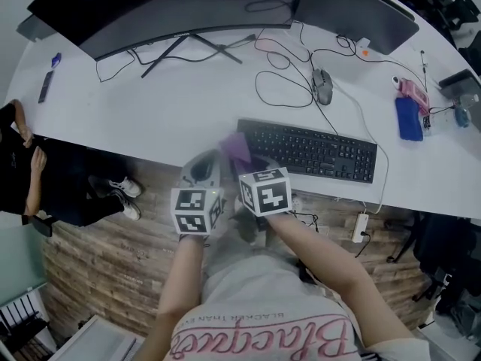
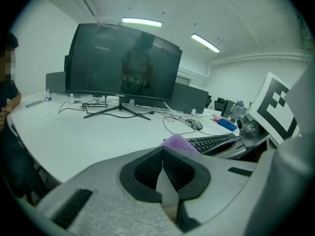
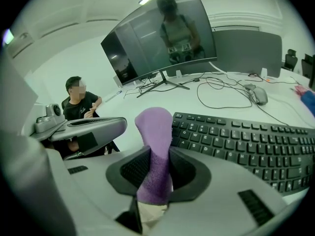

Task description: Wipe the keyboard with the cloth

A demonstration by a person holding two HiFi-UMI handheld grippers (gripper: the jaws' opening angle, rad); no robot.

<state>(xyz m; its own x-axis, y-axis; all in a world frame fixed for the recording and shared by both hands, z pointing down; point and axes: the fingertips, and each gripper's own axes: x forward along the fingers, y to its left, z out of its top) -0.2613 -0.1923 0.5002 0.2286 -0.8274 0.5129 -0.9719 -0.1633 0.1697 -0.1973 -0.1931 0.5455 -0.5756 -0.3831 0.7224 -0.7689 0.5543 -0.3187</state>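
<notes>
A black keyboard (image 1: 308,150) lies on the white desk (image 1: 150,111) near its front edge. My right gripper (image 3: 157,171) is shut on a purple cloth (image 3: 155,151), which sticks up between its jaws just short of the keyboard's (image 3: 246,141) left end. In the head view the cloth (image 1: 237,147) shows above the right gripper (image 1: 252,164) at the keyboard's left corner. My left gripper (image 2: 162,168) is shut with nothing in it, close on the right gripper's left; the cloth (image 2: 177,142) and keyboard (image 2: 211,141) show beyond it.
A curved monitor (image 1: 173,6) on a stand and a second monitor (image 1: 353,10) stand at the back of the desk. A mouse (image 1: 322,86) with looping cables lies behind the keyboard. A blue case (image 1: 409,118) sits far right. A seated person (image 1: 22,171) is at left.
</notes>
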